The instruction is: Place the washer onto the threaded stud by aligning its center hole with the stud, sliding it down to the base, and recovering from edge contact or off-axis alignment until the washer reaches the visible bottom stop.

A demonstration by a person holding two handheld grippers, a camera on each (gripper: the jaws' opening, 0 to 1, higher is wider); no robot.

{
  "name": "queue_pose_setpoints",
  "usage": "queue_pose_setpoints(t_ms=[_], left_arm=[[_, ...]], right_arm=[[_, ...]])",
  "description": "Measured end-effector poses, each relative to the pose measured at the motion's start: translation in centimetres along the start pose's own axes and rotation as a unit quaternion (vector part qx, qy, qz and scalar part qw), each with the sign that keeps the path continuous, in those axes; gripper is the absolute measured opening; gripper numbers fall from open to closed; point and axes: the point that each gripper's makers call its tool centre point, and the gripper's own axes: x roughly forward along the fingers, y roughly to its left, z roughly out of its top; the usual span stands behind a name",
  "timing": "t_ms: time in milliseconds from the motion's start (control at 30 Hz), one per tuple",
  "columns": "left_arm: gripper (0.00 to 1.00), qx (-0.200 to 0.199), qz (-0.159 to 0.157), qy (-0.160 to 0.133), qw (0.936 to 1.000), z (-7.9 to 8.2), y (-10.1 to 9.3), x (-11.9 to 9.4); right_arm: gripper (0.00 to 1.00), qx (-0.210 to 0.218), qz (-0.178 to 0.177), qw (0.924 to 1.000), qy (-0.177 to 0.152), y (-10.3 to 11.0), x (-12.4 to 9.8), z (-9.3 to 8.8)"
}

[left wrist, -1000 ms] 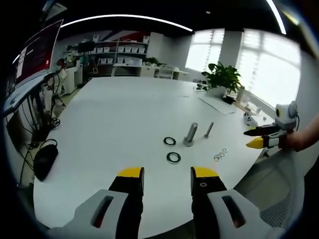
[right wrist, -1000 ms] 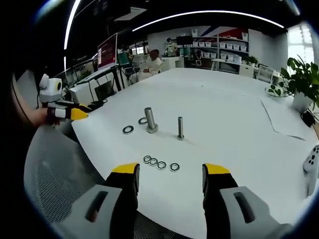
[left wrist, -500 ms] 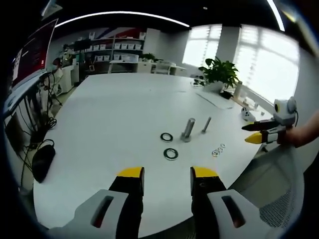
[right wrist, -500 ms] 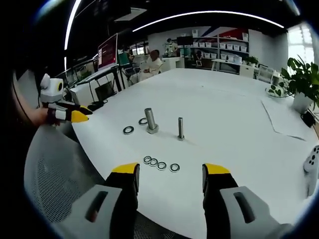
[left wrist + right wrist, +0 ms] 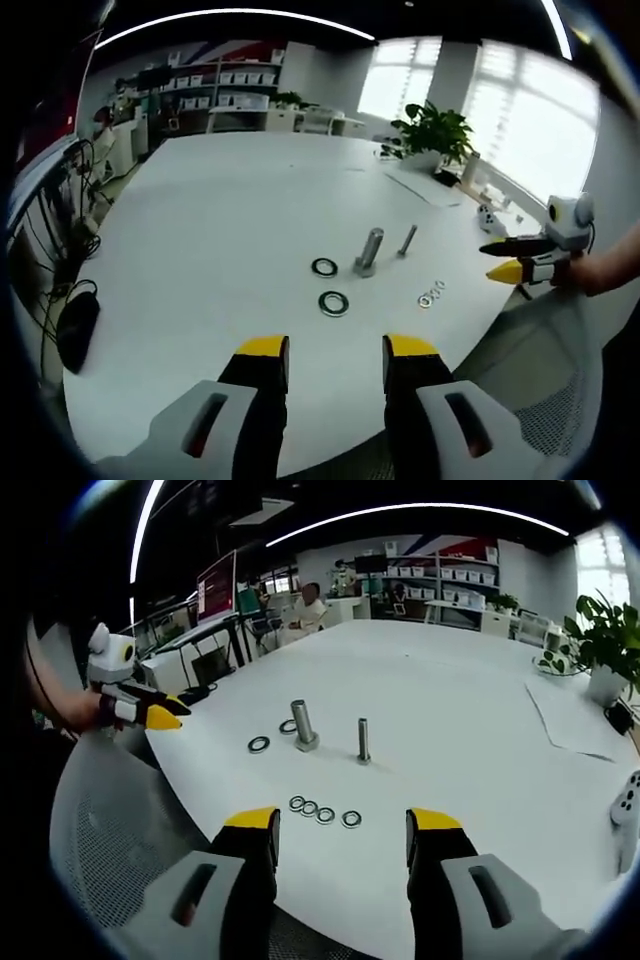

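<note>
White bench (image 5: 470, 680) carries all parts. Left gripper (image 5: 336, 352) hovers at the near edge, jaws open, empty; right gripper (image 5: 344, 825) likewise open, empty. Thick bolt (image 5: 303, 724) and thin threaded stud (image 5: 363, 740) stand upright, just apart. Two large washers (image 5: 333, 303) lie flat beside the thick bolt. Row of four small washers (image 5: 324, 812) lies flat between stud and right gripper, apart from both
</note>
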Motion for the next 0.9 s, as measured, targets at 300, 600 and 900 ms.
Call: queue_pose_setpoints(t_ms=[300, 600, 900], left_arm=[[0.36, 0.024, -0.025, 0.040, 0.9986, -0.1, -1.0, 1.5], [0.35, 0.042, -0.046, 0.090, 0.9940, -0.5, -1.7, 3.5], [0.35, 0.070, -0.049, 0.124, 0.9886, 0.0, -1.7, 5.4]], right_arm=[[0.53, 0.002, -0.001, 1.0000, -0.002, -0.1, 0.0, 0.0], [0.53, 0.012, 0.004, 0.9999, -0.007, 0.0, -0.1, 0.1], [0.53, 0.012, 0.009, 0.9999, -0.001, 0.2, 0.0, 0.0]])
